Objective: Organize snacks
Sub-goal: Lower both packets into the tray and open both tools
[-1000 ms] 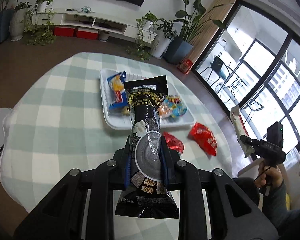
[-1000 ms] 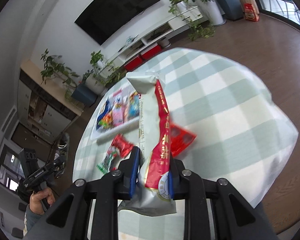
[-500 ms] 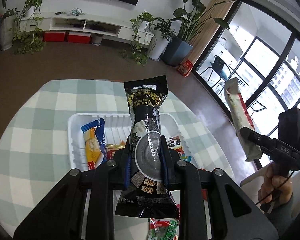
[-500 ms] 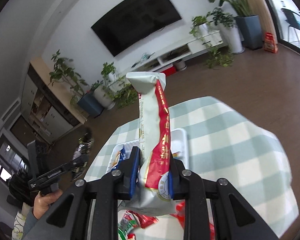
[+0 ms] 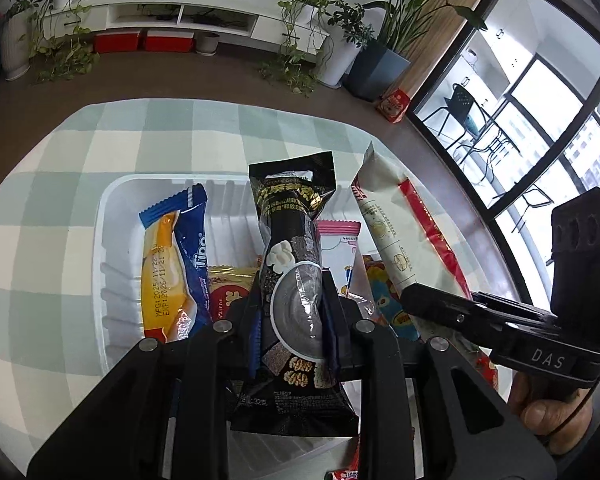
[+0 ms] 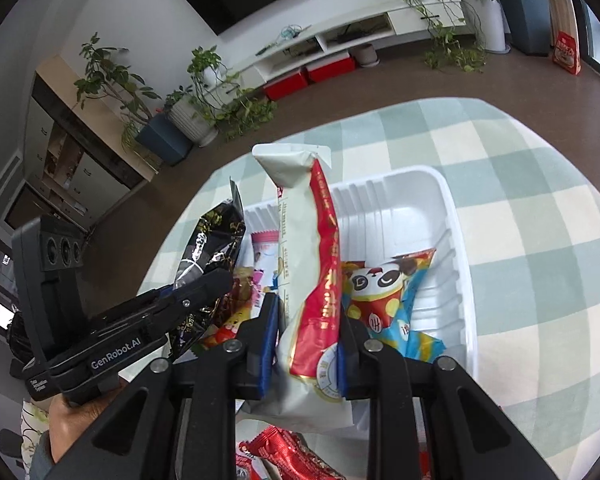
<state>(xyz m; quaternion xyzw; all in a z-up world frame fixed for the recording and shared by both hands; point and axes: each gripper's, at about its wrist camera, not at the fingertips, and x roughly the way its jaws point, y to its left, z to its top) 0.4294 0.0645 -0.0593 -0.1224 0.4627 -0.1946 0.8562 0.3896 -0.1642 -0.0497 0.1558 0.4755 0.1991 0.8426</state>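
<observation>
- Both grippers have travelled from beside the table to directly over the white tray (image 5: 112,248), which now fills the middle of each wrist view where a second ago it lay farther off.
- Nearest the left camera, the left gripper (image 5: 296,316) is clamped on a black snack packet (image 5: 290,248), its pads pressing the lower half while the top stands up over the tray.
- Nearest the right camera, the right gripper (image 6: 306,316) is clamped on a cream and red snack packet (image 6: 312,248), held the same way, upright and tilted forward.
- Each tool slants downward toward the tray, and the two sit just beside each other; a hand (image 6: 84,420) grips the left tool's handle.
- Below the packets, the tray already holds a blue and yellow bar (image 5: 176,264), a pink packet (image 5: 338,248) and a panda packet (image 6: 384,300).
- Loose red wrappers (image 6: 284,456) lie on the checked tablecloth (image 5: 60,168) outside the tray's near edge.
- Judged from this, the step is setting both packets down in the tray.
- To do it well, each packet should be lowered flat into a bare stretch of tray, the far right side looking freest, before the jaws let go.
- Releasing one at a time would likely keep the neighbouring tools from bumping.
</observation>
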